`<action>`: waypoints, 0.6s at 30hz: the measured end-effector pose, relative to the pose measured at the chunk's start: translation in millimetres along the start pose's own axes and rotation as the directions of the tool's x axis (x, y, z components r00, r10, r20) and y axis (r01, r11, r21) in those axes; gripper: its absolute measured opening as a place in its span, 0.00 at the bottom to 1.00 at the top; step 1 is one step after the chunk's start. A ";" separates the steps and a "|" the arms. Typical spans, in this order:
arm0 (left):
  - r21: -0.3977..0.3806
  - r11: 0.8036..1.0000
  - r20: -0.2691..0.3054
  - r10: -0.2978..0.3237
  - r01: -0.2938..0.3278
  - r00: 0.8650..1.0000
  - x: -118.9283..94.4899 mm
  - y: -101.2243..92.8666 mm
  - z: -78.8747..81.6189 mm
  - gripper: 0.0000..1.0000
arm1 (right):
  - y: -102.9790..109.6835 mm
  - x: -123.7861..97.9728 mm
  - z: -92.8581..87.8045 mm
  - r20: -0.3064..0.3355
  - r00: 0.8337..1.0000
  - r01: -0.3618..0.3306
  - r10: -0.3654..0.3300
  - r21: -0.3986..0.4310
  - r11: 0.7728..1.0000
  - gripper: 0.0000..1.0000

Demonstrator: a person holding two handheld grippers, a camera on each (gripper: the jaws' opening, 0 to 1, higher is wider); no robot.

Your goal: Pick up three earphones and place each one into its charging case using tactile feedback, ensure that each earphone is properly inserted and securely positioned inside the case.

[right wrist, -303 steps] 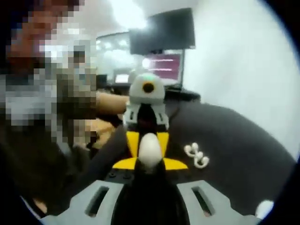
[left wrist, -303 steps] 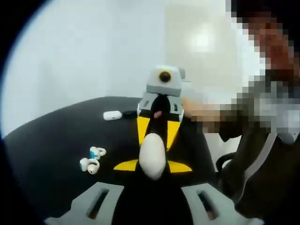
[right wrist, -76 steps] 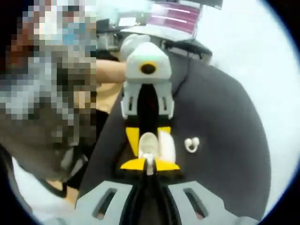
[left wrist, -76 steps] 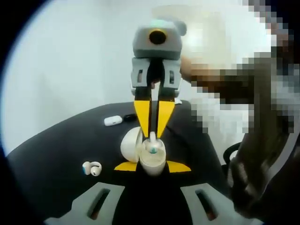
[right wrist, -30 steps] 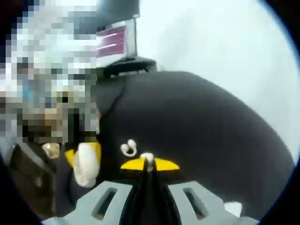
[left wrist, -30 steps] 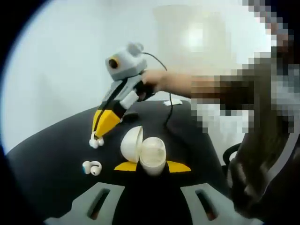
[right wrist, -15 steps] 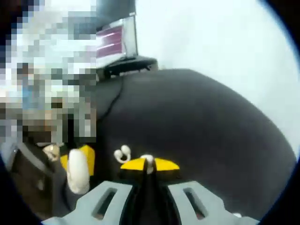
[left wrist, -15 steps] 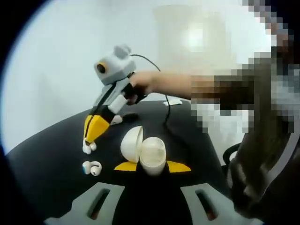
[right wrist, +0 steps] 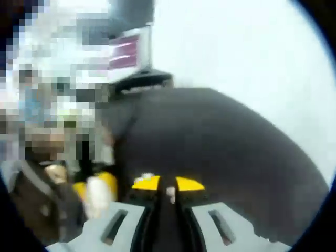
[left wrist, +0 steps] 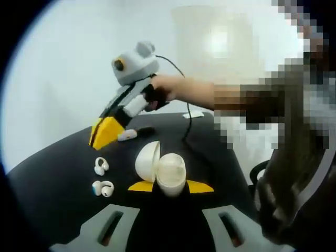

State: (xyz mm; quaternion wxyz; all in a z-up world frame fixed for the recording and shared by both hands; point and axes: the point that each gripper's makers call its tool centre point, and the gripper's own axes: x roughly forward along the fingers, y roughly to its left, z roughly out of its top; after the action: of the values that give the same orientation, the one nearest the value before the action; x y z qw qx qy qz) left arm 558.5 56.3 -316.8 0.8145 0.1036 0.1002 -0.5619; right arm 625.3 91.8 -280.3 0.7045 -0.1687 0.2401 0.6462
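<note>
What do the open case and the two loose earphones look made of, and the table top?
Case: smooth cream shell, faint sheen, likely hard plastic. Earphones: glossy white, probably plastic; the nearer one has a blue patch. Table top: matte black without glare, possibly cloth or a mat; the picture leaves it open.

My left gripper (left wrist: 170, 187) shows yellow jaw tips and pale grey arms around a cream, egg-shaped open charging case (left wrist: 164, 171). My right gripper (left wrist: 101, 135) has a yellow tip, a white-and-black body and a grey top. Two white earphones (left wrist: 101, 166) (left wrist: 103, 188), the nearer with a blue spot, lie on the matt black table (left wrist: 58, 173). A small white oblong case (left wrist: 127, 135) lies farther back.
</note>
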 end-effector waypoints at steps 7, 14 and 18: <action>0.000 1.000 0.001 0.002 -0.002 1.000 -0.6 -0.1 -0.1 0.18 | -3.2 23.8 -21.7 -0.130 0.991 0.025 -0.027 -0.016 1.000 0.13; 0.008 1.000 0.002 0.003 -0.003 1.000 -1.6 -0.2 0.5 0.18 | -16.1 24.8 -32.0 -0.176 0.983 0.088 -0.046 0.241 0.967 0.12; 0.009 1.000 0.002 0.002 -0.002 1.000 -1.7 -0.4 1.1 0.18 | -15.4 29.5 -35.9 -0.181 0.983 0.083 -0.026 0.319 0.944 0.11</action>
State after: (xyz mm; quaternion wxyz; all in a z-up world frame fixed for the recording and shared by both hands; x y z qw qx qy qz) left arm 557.6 57.4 -315.3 0.8148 0.1068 0.0967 -0.5615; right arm 637.8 94.9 -327.5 0.7166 -0.1125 0.3991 0.5608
